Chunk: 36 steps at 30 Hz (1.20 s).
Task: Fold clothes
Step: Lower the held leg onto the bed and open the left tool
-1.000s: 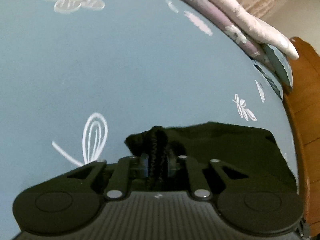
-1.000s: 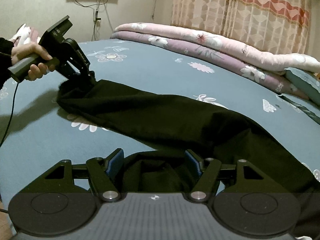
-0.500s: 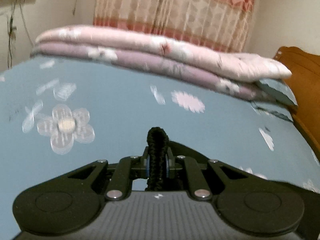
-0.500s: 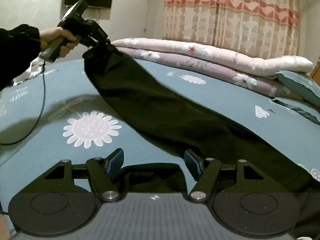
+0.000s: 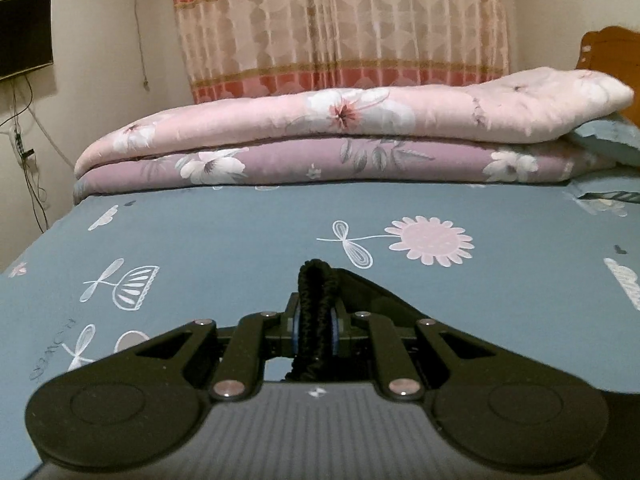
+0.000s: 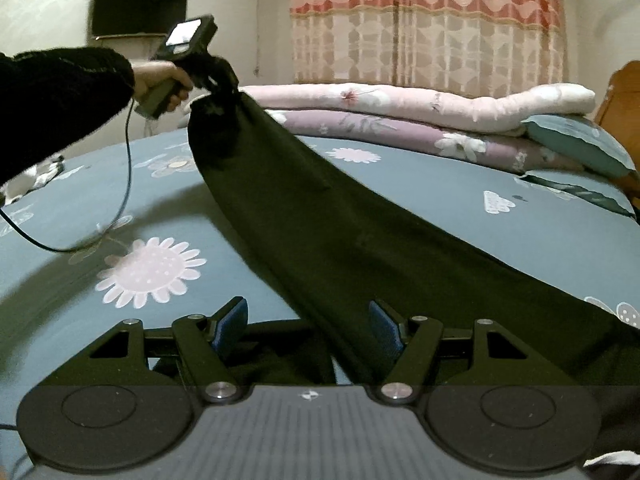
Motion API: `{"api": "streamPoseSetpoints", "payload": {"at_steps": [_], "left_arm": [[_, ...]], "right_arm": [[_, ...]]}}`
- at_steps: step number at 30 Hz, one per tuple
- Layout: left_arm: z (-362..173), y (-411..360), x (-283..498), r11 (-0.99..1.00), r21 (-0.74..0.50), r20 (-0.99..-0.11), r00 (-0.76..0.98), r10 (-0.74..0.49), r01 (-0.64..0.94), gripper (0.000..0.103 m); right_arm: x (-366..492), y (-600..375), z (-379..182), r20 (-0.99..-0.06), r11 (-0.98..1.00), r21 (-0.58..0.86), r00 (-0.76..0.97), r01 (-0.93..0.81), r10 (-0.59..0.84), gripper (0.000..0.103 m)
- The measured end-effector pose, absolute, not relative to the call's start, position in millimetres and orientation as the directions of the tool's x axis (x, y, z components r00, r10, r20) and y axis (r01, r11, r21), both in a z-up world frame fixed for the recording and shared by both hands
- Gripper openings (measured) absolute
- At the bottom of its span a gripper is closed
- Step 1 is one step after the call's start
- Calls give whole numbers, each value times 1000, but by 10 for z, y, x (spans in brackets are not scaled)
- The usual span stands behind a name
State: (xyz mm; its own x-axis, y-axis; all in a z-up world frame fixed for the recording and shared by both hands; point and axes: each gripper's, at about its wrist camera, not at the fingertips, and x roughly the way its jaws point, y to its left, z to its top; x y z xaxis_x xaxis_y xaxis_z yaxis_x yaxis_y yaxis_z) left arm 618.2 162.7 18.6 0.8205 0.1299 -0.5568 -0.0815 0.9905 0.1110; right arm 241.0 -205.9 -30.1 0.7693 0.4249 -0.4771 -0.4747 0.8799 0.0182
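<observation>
At far left, a hand (image 6: pixel 160 80) in a dark sleeve (image 6: pixel 60 100) raises the left gripper (image 5: pixel 314 314), clamped on a bunched end of the black garment (image 6: pixel 340 232). The cloth slopes down rightward across the blue floral bedsheet (image 6: pixel 100 200). The right gripper (image 6: pixel 308 326) stands with fingers spread over the cloth's lower end, gripping nothing.

Your left gripper (image 5: pixel 315 322) is clamped tight on a bunched edge of the black garment (image 5: pixel 316 300), which sticks up between the fingers as a thick ridge while more of it trails off to the right. Past it is the blue flowered bedsheet (image 5: pixel 240 232). At the far side two folded quilts (image 5: pixel 340 136) are stacked, pink on purple, in front of a curtain (image 5: pixel 340 24).
</observation>
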Motion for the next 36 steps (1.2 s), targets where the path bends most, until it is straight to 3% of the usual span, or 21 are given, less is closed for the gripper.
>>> {"api": "streamPoseSetpoints", "payload": {"at_steps": [3,4,9,11,17,30,36], "left_arm": [[-52,1624,6337,987,123,-593,791,153,-98,13],[-123,1641,6361,986,127,-605,780,161,-105,20],[-373,1769,6400,980,151,-658,726,200,-133,30],[-372,1856,6373,978,136,-664,717,210,-161,38],[-134,2027,6172,971,100,-664,712,228,-218,46],[540,1514,5172,981,152,-742,642,194,-121,54],[478,1127,4626,997,61,-771,632,78,-48,57]], "right_arm": [[2448,-2079,-336,-484,885,30,768,-465,420,71],[2459,-2083,-348,-486,885,36,766,-464,422,71],[2471,-2085,-372,-490,882,50,758,-468,430,71],[2470,-2082,-368,-489,880,55,755,-472,436,71],[2453,-2060,-349,-491,876,57,751,-479,443,72],[2171,-2104,-45,-445,886,39,786,-461,429,79],[1997,-2275,120,-408,894,21,813,-447,416,80]]}}
